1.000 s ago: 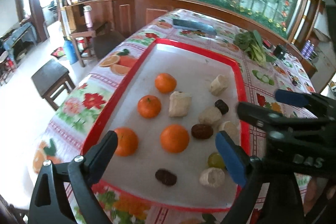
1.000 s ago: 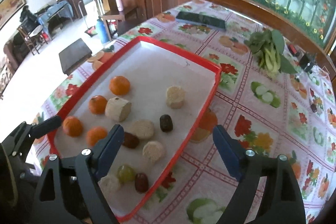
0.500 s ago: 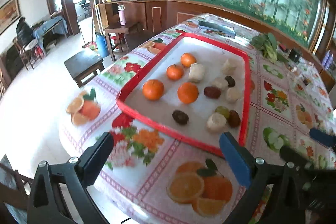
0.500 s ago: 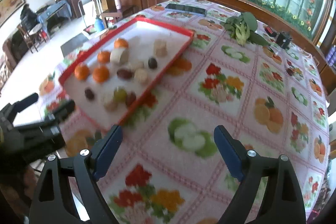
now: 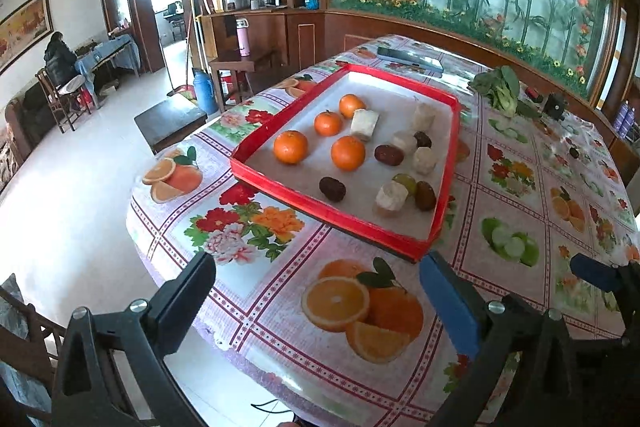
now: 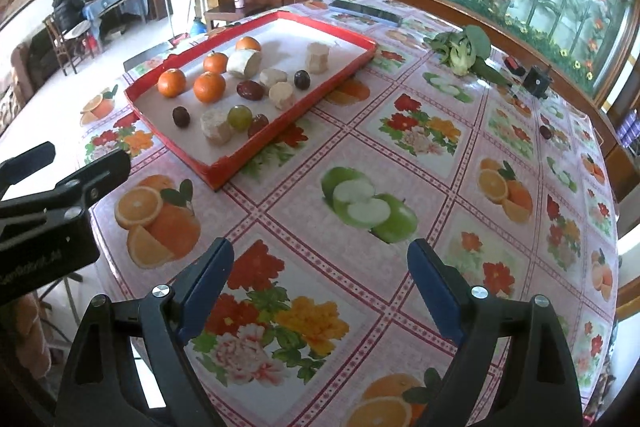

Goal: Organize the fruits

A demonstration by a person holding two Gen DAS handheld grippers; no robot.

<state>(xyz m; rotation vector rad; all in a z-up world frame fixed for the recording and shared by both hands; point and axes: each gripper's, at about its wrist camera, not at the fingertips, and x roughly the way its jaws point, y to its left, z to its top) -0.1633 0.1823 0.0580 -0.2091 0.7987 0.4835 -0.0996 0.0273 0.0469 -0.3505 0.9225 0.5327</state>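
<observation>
Fingers (image 5: 188,291) gape empty on both grippers, tray (image 5: 340,219) of oranges (image 5: 348,153) ahead, nearer the left gripper (image 5: 320,303).

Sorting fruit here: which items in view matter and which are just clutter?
Job: red tray, four oranges, green grape, dark dates, pale cut chunks.
Clutter: leafy greens, dark flat object, small black device.

Both wrist views look down and ahead past their fingers — sharing the red-rimmed rectangular fruit tray (image 5: 448,163) (image 6: 352,67) ahead on the floral-oilcloth table (image 5: 520,227) (image 6: 440,187).
</observation>
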